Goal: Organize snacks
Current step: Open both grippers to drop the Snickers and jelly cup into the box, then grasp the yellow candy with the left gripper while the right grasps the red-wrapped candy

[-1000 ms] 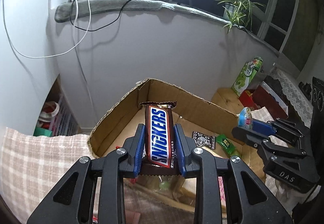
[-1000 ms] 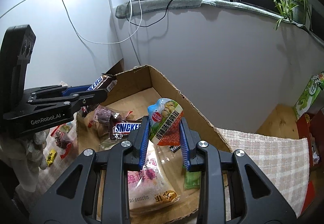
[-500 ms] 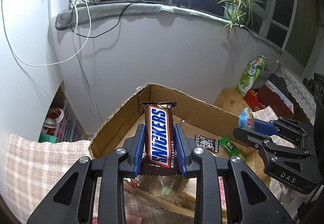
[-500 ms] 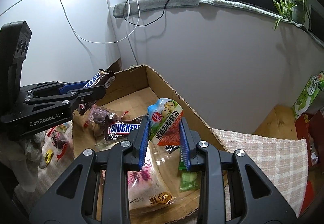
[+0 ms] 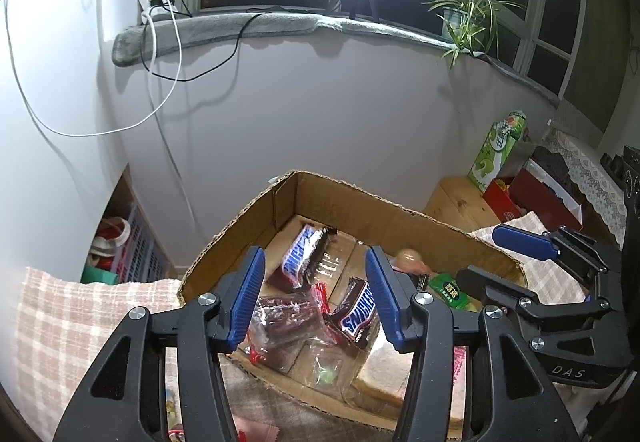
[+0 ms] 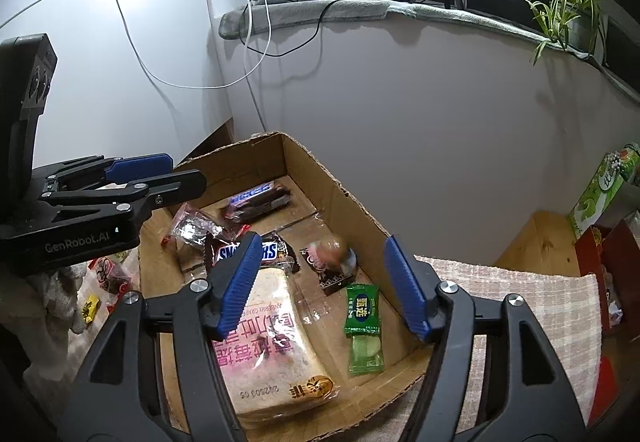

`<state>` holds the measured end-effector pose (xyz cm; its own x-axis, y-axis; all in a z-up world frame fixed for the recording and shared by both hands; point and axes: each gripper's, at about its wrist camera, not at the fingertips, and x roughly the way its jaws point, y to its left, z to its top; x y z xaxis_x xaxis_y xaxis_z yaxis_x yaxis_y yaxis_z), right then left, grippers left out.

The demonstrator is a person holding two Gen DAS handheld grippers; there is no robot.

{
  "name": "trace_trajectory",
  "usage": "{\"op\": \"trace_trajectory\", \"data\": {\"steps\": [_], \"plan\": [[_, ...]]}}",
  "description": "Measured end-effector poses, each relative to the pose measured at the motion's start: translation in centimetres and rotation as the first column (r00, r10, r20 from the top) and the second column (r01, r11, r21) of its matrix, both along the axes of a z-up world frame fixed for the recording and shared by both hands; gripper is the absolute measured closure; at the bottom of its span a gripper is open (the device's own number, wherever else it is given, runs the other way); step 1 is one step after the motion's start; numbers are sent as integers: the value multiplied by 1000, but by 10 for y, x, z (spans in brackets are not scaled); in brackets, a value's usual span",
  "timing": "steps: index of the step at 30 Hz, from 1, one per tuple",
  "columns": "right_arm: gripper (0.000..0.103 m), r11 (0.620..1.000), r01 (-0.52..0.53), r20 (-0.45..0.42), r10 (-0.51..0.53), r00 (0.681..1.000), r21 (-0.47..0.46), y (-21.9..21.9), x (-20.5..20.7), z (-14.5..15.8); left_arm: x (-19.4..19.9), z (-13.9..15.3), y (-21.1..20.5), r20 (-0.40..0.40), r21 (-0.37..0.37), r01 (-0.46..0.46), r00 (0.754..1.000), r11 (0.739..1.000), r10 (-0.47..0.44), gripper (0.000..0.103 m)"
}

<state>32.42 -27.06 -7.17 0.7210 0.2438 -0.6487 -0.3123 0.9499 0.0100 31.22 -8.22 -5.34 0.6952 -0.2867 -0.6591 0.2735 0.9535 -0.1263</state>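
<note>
An open cardboard box [image 5: 360, 198] [image 6: 360, 210] holds the snacks. My left gripper [image 5: 316, 298] hangs open above it, nothing between its fingers. A Snickers bar [image 5: 304, 256] [image 6: 256, 198] lies near the far corner, a second one [image 5: 356, 312] [image 6: 248, 252] nearer. My right gripper [image 6: 320, 282] is open and empty over the box. The small egg snack pack [image 6: 330, 250] [image 5: 408, 256] is blurred by the right wall. Also inside are a bagged bread [image 6: 272, 338], a green candy [image 6: 362, 310] [image 5: 450, 290] and a red-edged clear packet [image 6: 192, 228] [image 5: 280, 316].
The box rests on a checked cloth [image 5: 72, 318] [image 6: 520, 294]. Loose wrapped sweets [image 6: 100, 274] lie left of the box. A green carton [image 5: 500, 150] [image 6: 600, 190] and a red box [image 5: 532, 194] stand to the right. A white wall rises behind.
Both grippers opened. The Snickers bar dropped from the left one into the box's far corner, and the egg snack pack fell from the right one into the box.
</note>
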Motion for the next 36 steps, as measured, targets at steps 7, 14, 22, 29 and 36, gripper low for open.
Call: {"op": "trace_trajectory", "data": {"steps": [7, 14, 22, 29, 36], "plan": [[35, 1000, 10, 6, -10, 1000, 1, 1, -8, 2, -8, 5, 0, 16, 3, -3, 1000, 1000, 3, 52], [24, 1000, 17, 27, -17, 1000, 14, 3, -32, 11, -29, 19, 2, 52, 5, 0, 999, 1000, -1, 52], [23, 995, -10, 9, 9, 1000, 97, 0, -72, 19, -75, 41, 9, 118, 8, 4, 993, 1000, -5, 51], [23, 994, -28, 27, 25, 999, 107, 5, -117, 15, -125, 50, 24, 147, 1, -3, 989, 1000, 2, 51], [23, 982, -77, -9, 79, 997, 173, 13, -153, 3, -163, 43, 48, 145, -5, -35, 989, 999, 35, 51]]}}
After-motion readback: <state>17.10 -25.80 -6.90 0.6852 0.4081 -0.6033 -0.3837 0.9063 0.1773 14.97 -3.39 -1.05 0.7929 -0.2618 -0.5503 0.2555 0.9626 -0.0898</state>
